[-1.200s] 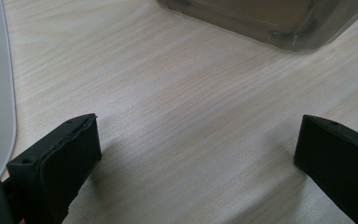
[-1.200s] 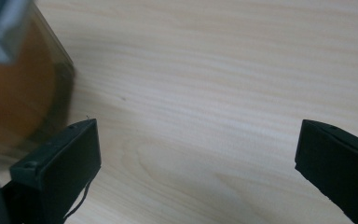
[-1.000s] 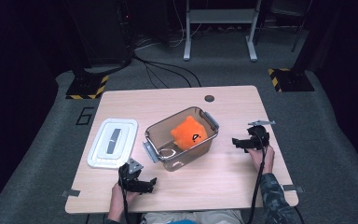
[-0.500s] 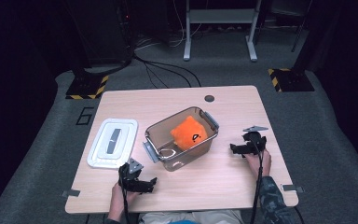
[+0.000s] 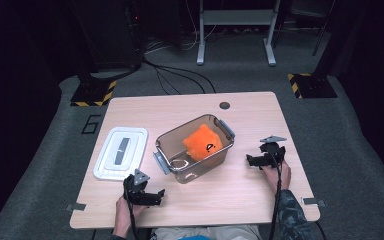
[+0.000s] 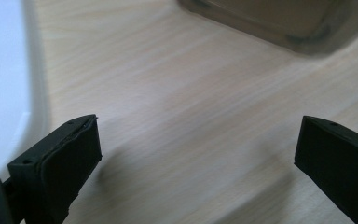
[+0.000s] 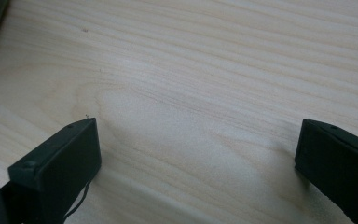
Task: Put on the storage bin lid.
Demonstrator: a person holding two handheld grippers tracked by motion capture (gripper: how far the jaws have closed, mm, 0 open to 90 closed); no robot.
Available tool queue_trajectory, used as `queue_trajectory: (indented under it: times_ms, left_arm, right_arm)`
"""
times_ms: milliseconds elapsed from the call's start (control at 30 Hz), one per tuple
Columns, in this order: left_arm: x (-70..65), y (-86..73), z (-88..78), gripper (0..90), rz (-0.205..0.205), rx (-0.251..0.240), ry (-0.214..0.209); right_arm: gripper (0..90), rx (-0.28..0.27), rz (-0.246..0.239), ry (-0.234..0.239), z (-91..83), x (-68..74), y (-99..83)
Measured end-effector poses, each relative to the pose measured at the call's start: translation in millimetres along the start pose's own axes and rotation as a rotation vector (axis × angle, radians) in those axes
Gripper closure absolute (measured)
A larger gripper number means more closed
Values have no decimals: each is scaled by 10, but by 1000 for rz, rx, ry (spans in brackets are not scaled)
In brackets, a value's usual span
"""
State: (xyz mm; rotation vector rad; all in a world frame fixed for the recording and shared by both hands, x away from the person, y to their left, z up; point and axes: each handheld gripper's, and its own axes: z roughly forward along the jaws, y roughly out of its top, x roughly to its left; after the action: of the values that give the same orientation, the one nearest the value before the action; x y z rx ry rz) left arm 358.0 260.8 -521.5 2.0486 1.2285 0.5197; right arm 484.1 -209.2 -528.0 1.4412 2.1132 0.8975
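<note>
— How far along does this look?

— The orange plush toy (image 5: 203, 144) already sits inside the clear bin (image 5: 170, 140) at the middle of the tabletop (image 5: 250, 107). The white lid (image 5: 121, 151) lies flat just left of the bin, apart from it, so closing it up seems to be what's left.

— And the tongs?

— The left tongs (image 5: 156, 195) rest low near the front edge, jaws wide apart and empty, close to the lid's near corner. The right tongs (image 5: 250, 161) sit right of the bin, jaws also apart, over bare wood.

— Any writing?

— None legible. The toy has a small dark mark, too small to read.
</note>
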Motion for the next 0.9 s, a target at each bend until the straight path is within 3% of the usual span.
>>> queue_trajectory:
  times_ms: [133,167,233,267,367,400,433,667,800,900]
  left_arm:
    - [230,108,-158,0,-34,-26,57]
    - [230,108,-158,0,-34,-26,57]
    - [411,184,-239,0,-60,-30,86]
    - [411,184,-239,0,-60,-30,86]
    - [604,259,-261,0,-82,-42,113]
    - [712,303,-251,0,-97,-43,109]
    - [712,303,-251,0,-97,-43,109]
    - [1133,464,-110,0,-156,-30,135]
    - [1317,538,42,0,-173,11,149]
    - [1377,557,105,0,-178,27,150]
  right_arm:
    - [0,-2,-7,1,2,-5,-1]
    - [0,-2,-7,1,2,-5,-1]
    - [0,-2,-7,1,2,-4,0]
    - [0,-2,-7,1,2,-4,0]
    - [0,-2,-8,2,3,-5,1]
    - [0,-2,-8,2,3,-4,1]
    - [0,-2,-8,2,3,-4,1]
    - [0,-4,-13,3,5,-4,3]
    - [2,-5,-14,4,4,-3,3]
    - [3,-5,-14,4,4,-3,3]
